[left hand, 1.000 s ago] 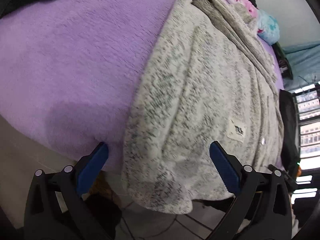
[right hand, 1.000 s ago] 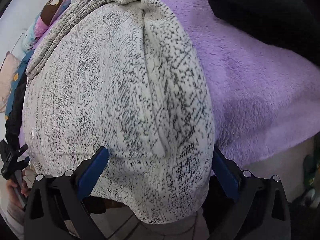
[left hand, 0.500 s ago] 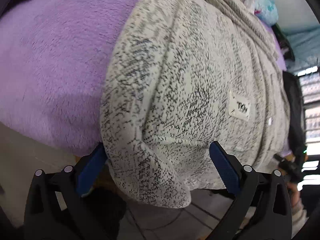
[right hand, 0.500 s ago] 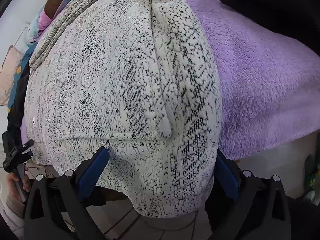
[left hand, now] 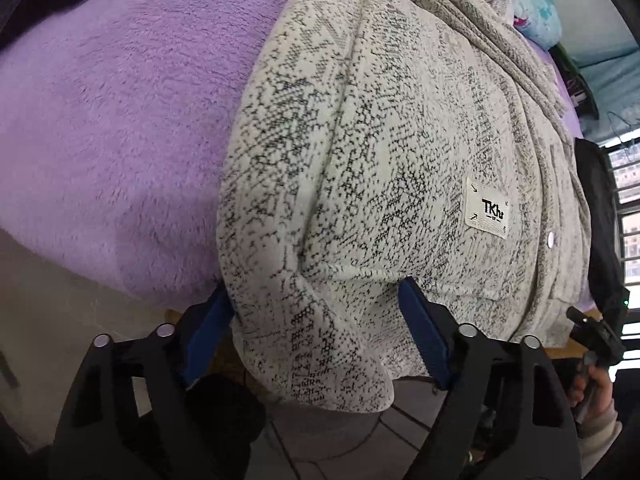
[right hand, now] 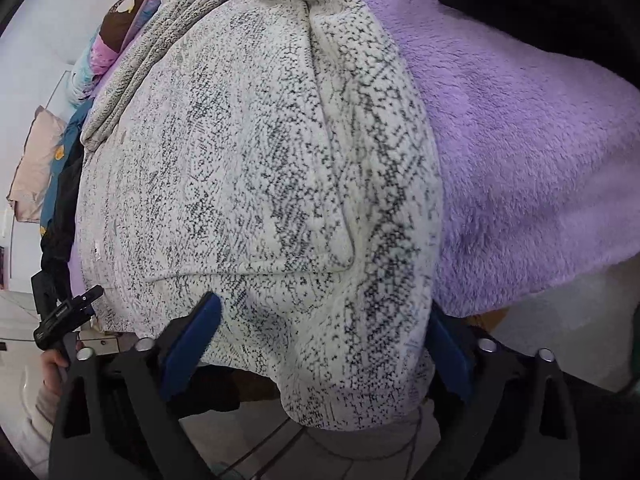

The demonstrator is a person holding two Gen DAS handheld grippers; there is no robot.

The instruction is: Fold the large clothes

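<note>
A white-and-black speckled fleece jacket (left hand: 400, 152) lies spread on a purple blanket (left hand: 120, 120), its hem hanging over the bed's near edge. It has a white TKh label (left hand: 487, 214). My left gripper (left hand: 316, 332) is open, its blue pads either side of the hem's left corner. The same jacket (right hand: 240, 160) fills the right wrist view. My right gripper (right hand: 320, 344) is open, its pads either side of the hem's right corner. Neither gripper pinches the cloth.
The purple blanket (right hand: 520, 160) covers the bed. Dark clothing (right hand: 540, 4) lies at the far right. Pillows and coloured bedding (left hand: 536, 12) sit at the bed's far end. Tiled floor (left hand: 344, 440) is below the hem. The other hand-held gripper (right hand: 60, 316) shows at left.
Both grippers have moved forward to the jacket's hem, so each open pair of pads now straddles a bottom corner. The jacket has not moved.
</note>
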